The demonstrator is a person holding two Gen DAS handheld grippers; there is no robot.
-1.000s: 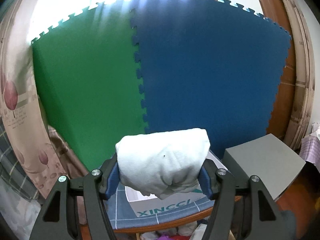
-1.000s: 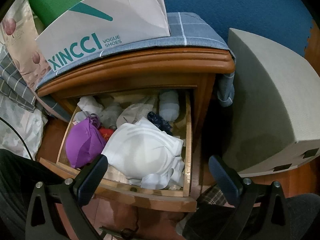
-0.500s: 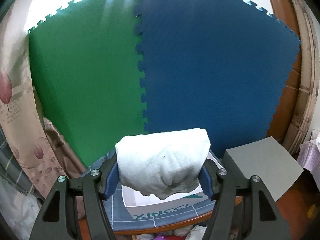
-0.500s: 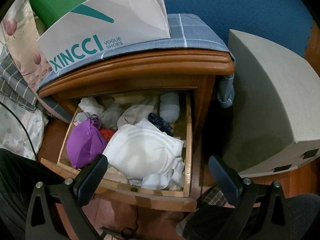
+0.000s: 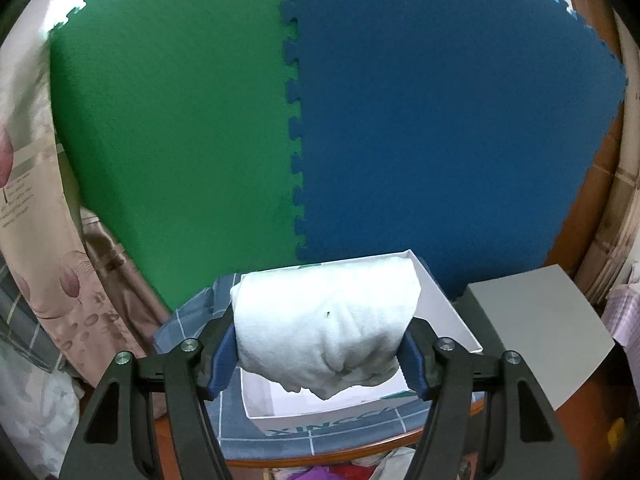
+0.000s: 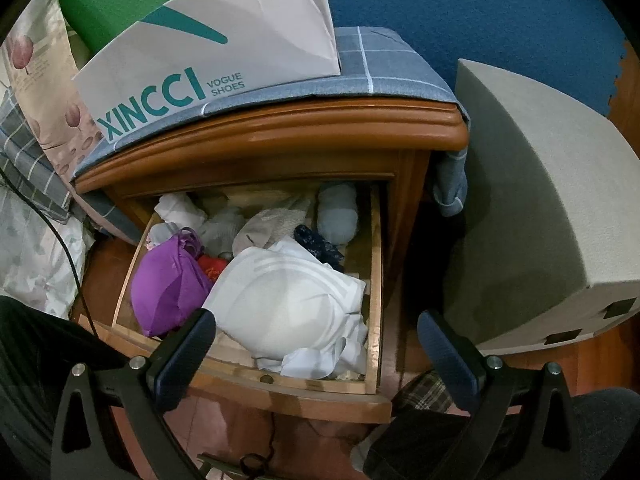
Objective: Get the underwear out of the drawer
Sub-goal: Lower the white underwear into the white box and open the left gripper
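Note:
My left gripper [image 5: 320, 350] is shut on a rolled white piece of underwear [image 5: 326, 328], held in the air just above the open white shoe box [image 5: 448, 312] on the nightstand. In the right wrist view the wooden drawer [image 6: 374, 292] stands pulled out, full of garments: a large white one [image 6: 286, 304] in front, a purple one [image 6: 168, 284] at the left, a dark patterned one [image 6: 318, 246] and a pale rolled one [image 6: 338, 216] further back. My right gripper [image 6: 316, 344] hangs open over the drawer's front edge, with nothing between its fingers.
The shoe box [image 6: 208, 56] rests on a blue checked cloth [image 6: 384, 64] over the nightstand top [image 6: 280, 136]. A grey block [image 6: 532, 208] stands to the right. Green [image 5: 172, 120] and blue [image 5: 440, 120] foam mats form the back wall. Bedding [image 6: 28, 240] lies at the left.
My left gripper has carried the white underwear forward and a little down, so the open shoe box now lies right under it. The right gripper and the drawer have not moved.

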